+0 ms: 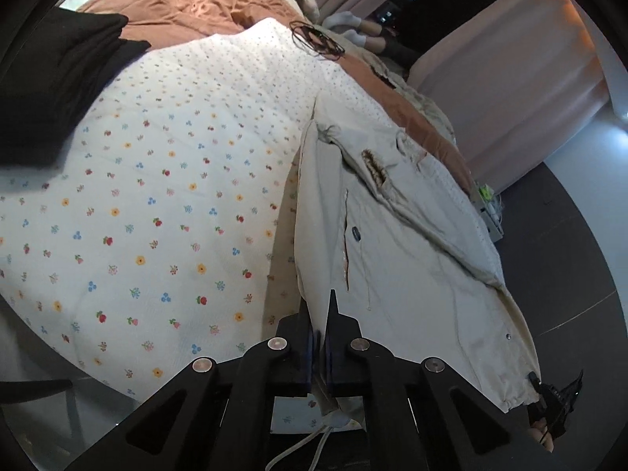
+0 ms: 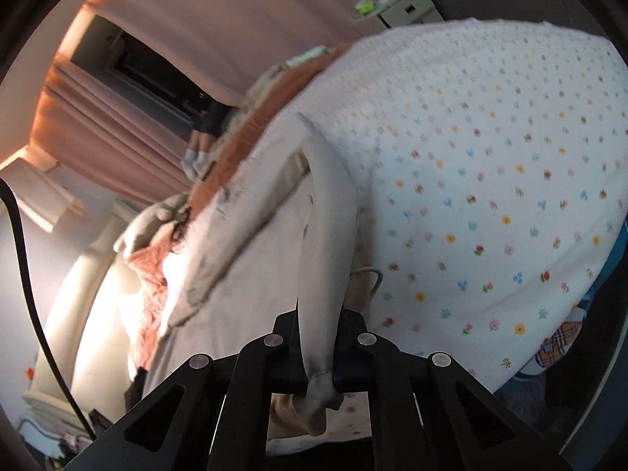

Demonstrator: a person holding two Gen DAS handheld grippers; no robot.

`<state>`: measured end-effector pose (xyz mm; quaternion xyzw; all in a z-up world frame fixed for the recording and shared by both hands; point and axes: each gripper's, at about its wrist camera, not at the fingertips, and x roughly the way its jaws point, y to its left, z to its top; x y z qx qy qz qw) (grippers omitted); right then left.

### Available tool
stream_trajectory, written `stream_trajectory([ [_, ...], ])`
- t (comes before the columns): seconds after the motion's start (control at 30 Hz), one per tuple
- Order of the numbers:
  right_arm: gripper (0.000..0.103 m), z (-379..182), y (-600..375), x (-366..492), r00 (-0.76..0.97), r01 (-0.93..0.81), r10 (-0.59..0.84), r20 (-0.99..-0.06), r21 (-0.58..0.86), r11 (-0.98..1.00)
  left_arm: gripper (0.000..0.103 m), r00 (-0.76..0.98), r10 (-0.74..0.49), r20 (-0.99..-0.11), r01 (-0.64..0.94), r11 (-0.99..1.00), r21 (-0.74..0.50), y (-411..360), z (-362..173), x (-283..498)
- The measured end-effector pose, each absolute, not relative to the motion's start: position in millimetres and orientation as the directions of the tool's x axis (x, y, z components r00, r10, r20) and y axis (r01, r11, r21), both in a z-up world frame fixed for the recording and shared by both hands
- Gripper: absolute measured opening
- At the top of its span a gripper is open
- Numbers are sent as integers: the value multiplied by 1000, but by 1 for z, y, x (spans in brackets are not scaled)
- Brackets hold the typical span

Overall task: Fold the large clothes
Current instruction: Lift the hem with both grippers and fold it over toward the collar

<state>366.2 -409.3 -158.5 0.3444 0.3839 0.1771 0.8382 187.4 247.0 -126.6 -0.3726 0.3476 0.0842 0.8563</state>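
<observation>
We find a beige jacket (image 1: 396, 235) lying on a bed, on a white floral quilt (image 1: 157, 196), along the quilt's edge nearest the curtains (image 1: 510, 98). Our left gripper (image 1: 318, 314) has its fingers clamped on a fold of the jacket's near edge; cloth rises between them. Our right gripper (image 2: 320, 337) has its fingers clamped on another bunched strip of the jacket (image 2: 251, 274), which passes between them and hangs out below. A dark button and a fur-trimmed collar show on the jacket in the left view. A black garment (image 1: 51, 86) lies at the quilt's far corner, beside an orange blanket (image 1: 188, 8). The right view is blurred.
</observation>
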Motion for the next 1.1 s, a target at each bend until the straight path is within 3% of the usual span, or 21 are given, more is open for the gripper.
stream_trajectory([
  [0.8,7,18,-431,246,730,-371,671,-131,749,549,3,946,-92,-310,-171,671,-722,228,59,40],
  [1.1,7,33,-429,241,728,-408,680,-87,742,532,3,952,-78,-295,-165,681,-713,229,70,41],
])
